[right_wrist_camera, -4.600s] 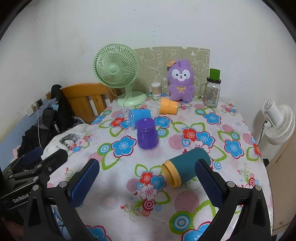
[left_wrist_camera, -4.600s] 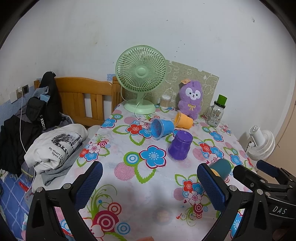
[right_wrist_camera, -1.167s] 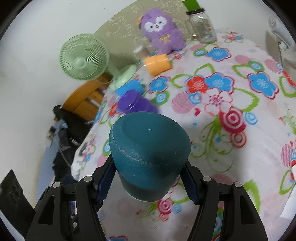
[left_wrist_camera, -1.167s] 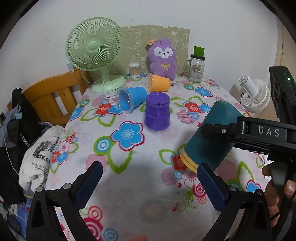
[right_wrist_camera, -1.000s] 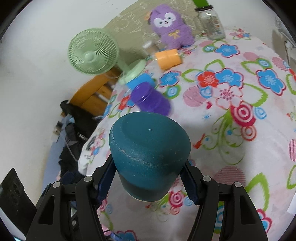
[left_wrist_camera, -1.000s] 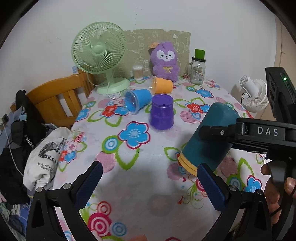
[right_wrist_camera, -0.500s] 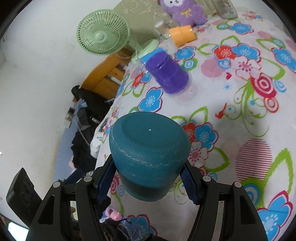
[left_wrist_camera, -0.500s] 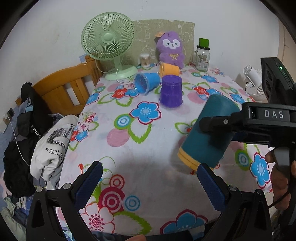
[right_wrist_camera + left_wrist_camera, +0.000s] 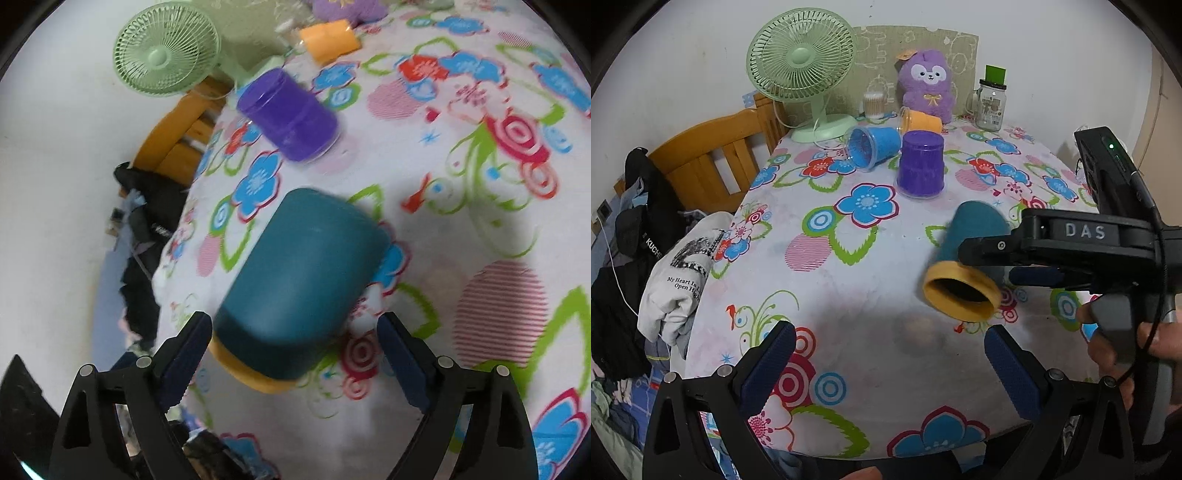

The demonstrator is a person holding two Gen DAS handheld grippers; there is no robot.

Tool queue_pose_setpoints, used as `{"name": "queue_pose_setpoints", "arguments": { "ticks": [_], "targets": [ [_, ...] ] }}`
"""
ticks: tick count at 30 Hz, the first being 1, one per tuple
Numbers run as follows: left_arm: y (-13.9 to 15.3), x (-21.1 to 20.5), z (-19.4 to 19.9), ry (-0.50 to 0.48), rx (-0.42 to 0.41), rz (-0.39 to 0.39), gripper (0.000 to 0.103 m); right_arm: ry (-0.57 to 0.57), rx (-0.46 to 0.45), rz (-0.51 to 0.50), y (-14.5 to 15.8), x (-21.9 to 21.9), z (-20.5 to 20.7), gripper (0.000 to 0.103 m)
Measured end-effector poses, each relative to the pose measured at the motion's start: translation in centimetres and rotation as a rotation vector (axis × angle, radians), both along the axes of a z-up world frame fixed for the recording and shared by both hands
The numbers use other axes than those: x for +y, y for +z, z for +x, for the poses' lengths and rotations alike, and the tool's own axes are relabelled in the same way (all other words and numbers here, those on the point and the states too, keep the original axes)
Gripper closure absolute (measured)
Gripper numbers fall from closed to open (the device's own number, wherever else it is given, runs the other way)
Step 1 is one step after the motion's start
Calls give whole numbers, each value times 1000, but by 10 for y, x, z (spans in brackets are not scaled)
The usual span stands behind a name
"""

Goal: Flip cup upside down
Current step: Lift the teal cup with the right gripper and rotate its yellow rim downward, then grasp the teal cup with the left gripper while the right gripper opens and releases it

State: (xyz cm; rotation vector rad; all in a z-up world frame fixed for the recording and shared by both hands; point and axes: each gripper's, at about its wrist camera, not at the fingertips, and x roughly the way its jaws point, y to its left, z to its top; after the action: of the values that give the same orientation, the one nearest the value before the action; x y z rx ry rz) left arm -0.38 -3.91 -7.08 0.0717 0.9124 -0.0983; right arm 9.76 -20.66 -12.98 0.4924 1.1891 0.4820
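A teal cup with a yellow rim (image 9: 295, 288) hangs tilted between my right gripper's (image 9: 295, 343) opened fingers, blurred, mouth down toward me, touching neither pad clearly. In the left wrist view the teal cup (image 9: 967, 254) is tilted above the flowered tablecloth (image 9: 849, 266), mouth facing me, beside the right gripper's body. My left gripper (image 9: 886, 362) is open and empty over the table's near edge.
A purple cup (image 9: 921, 165) stands upside down mid-table. A blue cup (image 9: 873, 146) and an orange cup (image 9: 921, 120) lie on their sides behind it. A green fan (image 9: 801, 62), plush toy (image 9: 926, 83) and jar (image 9: 990, 105) stand at the back. A chair with clothes is left.
My right gripper's jaws have opened and the teal cup has slipped from their grip, tipping mouth-down toward the table. The left gripper has stayed open.
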Motion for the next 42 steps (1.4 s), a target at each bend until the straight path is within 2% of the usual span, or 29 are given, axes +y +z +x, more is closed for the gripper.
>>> {"name": "queue_pose_setpoints", "arguments": {
  "ticks": [6, 10, 15, 18, 25, 28, 30, 36, 42],
  "targets": [
    [0, -6, 5, -14, 3, -1, 0, -23, -3, 7, 2, -14, -1, 10],
    [3, -11, 10, -26, -1, 5, 0, -39, -42, 9, 11, -27, -10, 10],
    [10, -18, 19, -35, -16, 9, 0, -139, -189, 11, 36, -50, -24, 10],
    [15, -23, 28, -46, -20, -6, 0, -162, -228, 7, 43, -61, -28, 10],
    [13, -44, 60, -129, 22, 77, 0, -160, -244, -32, 42, -70, -31, 10],
    [10, -49, 76, -165, 52, 77, 0, -160, -246, -33, 41, -76, -35, 10],
    [1, -55, 92, -215, 115, 76, 0, -160, -244, -31, 40, -80, -36, 10],
    [-20, -71, 119, -280, 227, 108, 0, -172, -237, -42, 36, -89, -38, 10],
    [-37, -87, 135, -329, 292, 152, 0, -164, -250, -70, 36, -87, -38, 10]
  ]
}}
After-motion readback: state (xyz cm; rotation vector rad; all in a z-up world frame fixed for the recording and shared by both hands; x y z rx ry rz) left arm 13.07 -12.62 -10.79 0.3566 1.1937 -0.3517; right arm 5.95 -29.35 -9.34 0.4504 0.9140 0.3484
